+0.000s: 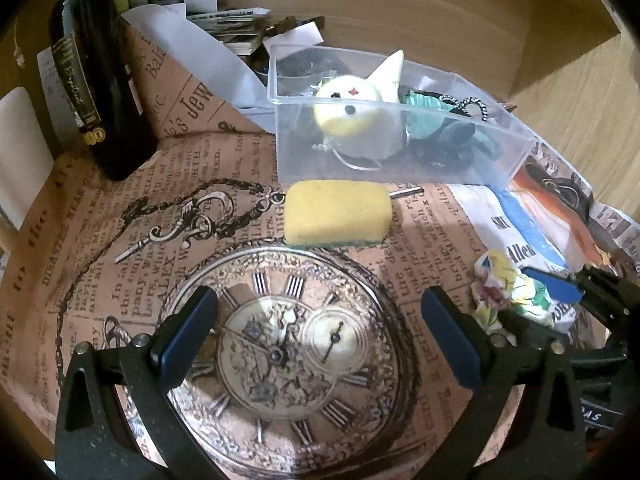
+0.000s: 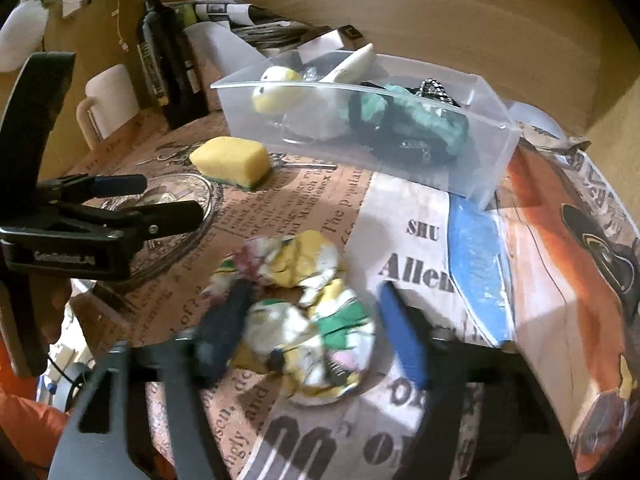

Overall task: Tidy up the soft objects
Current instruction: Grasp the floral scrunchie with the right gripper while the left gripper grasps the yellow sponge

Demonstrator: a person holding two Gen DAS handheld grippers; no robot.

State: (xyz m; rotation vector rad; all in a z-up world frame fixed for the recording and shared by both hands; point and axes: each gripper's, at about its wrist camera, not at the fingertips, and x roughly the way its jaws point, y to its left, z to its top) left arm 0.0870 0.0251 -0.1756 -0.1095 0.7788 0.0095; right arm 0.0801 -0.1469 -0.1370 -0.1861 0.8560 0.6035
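Observation:
A crumpled floral cloth (image 2: 304, 320) lies on the paper-covered table between the open jaws of my right gripper (image 2: 316, 332); its left finger is blurred. The cloth (image 1: 508, 292) and right gripper (image 1: 560, 300) also show in the left wrist view. A yellow sponge (image 1: 337, 213) (image 2: 232, 160) lies in front of a clear plastic box (image 1: 500, 152) (image 2: 492, 160) that holds a white-yellow plush bird (image 1: 356, 112) (image 2: 276, 96) and a teal and black soft item (image 2: 416, 124). My left gripper (image 1: 320, 336) (image 2: 160, 196) is open and empty over the clock print.
A dark bottle (image 1: 100, 80) (image 2: 168, 56) stands at the back left, with a white mug (image 2: 108, 100) beside it. Stacked papers (image 1: 224, 20) lie behind the box. Wooden walls (image 1: 440, 8) close the back and right.

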